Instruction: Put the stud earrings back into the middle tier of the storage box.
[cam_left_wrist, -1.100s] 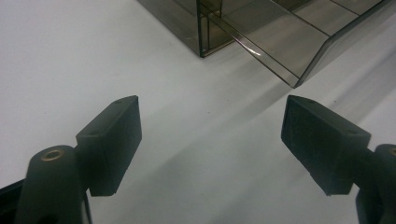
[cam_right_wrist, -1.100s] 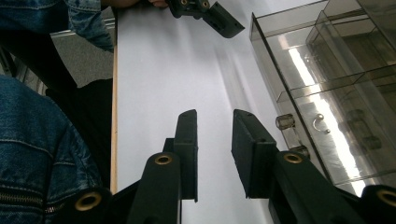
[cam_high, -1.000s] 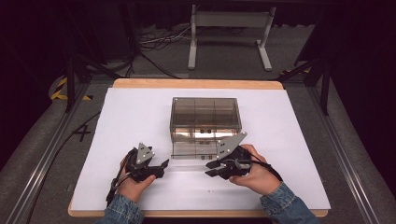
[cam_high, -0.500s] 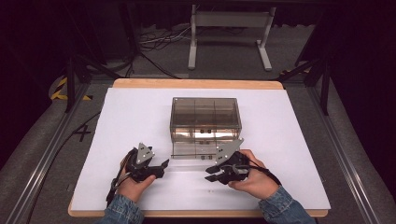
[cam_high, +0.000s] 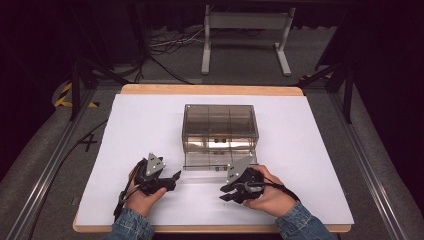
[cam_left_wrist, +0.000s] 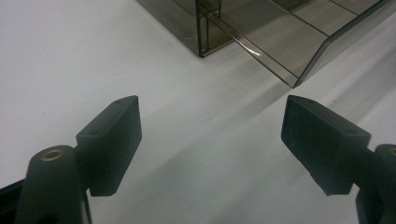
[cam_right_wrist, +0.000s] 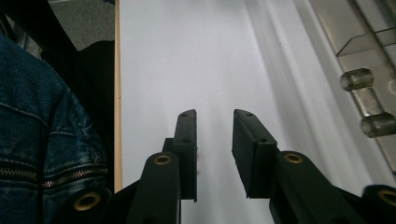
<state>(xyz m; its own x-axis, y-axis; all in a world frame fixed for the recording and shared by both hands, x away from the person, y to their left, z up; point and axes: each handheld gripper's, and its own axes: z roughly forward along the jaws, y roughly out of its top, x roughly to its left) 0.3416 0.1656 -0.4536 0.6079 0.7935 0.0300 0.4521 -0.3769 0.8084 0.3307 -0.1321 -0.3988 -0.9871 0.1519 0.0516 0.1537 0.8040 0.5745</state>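
Nearest the table's front edge, the right gripper (cam_high: 226, 194) lies low over the white table cover (cam_high: 310, 150), held in the person's right hand (cam_high: 267, 192). Its two black jaws stand a narrow gap apart with nothing between them, released and bare, pointing along the cover toward the person's left. A blue denim sleeve (cam_right_wrist: 42, 140) sits beside those jaws in the right gripper view, beyond the light wooden table edge (cam_right_wrist: 116, 93). Compared with a second ago, this gripper has drawn back toward the person and turned: then it sat up against the front of the drawer, now it lies apart from it, nearer the table's front edge.

Level with it, the left gripper (cam_high: 176, 176) rests in the left hand (cam_high: 142, 200), in the same spot as in the earlier frames. Its jaws stand wide apart and empty over the cover, as the left gripper view shows.

Just ahead of both sets of fingers lies the pulled-out clear smoky plastic drawer (cam_high: 217, 161), its front wall near the right gripper's grey plate. In the right gripper view its two small clear round knobs (cam_right_wrist: 357, 79) stand off to the side of the jaw tips, not between them. In the left gripper view the drawer's corner lies just beyond the tips.

Farther on, the smoky transparent plastic drawer box (cam_high: 220, 122), from which the drawer sticks out, stands in the middle of the cover.
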